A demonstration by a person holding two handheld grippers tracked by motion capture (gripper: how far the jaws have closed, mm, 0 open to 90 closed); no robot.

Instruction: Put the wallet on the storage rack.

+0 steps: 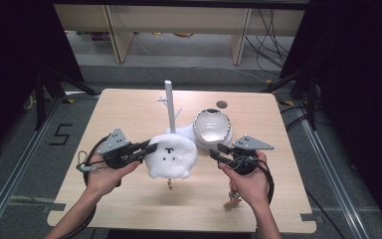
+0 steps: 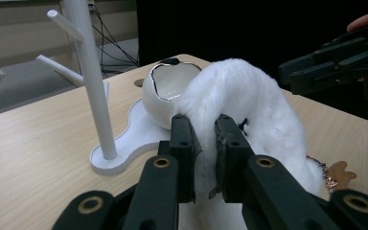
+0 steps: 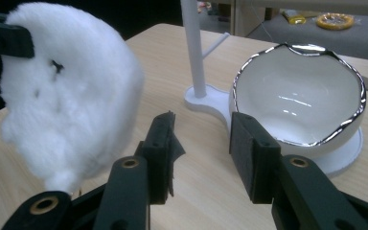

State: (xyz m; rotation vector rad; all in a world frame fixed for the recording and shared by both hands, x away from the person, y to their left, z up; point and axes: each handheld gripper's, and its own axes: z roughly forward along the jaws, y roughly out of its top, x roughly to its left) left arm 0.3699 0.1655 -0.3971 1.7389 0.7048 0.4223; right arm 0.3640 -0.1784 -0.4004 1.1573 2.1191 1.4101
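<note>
Left tool (image 2: pixel 203 143) pinches the white plush (image 1: pixel 170 155); right tool (image 3: pixel 201 143) gapes empty. Lift gently toward the stand (image 1: pixel 170 102), keeping the fur bunched.

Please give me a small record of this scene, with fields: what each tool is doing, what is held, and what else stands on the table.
left tool: shut on the edge of the white plush toy
held thing: white plush toy, fluffy, with a small dark face, lifted off the table
right tool: open, nothing between its jaws, apart from the toy
stand: white stand with an upright post and side pegs
bowl: white egg-shaped bowl with a jagged silver rim, on the base of the stand
table: light wooden table
</note>
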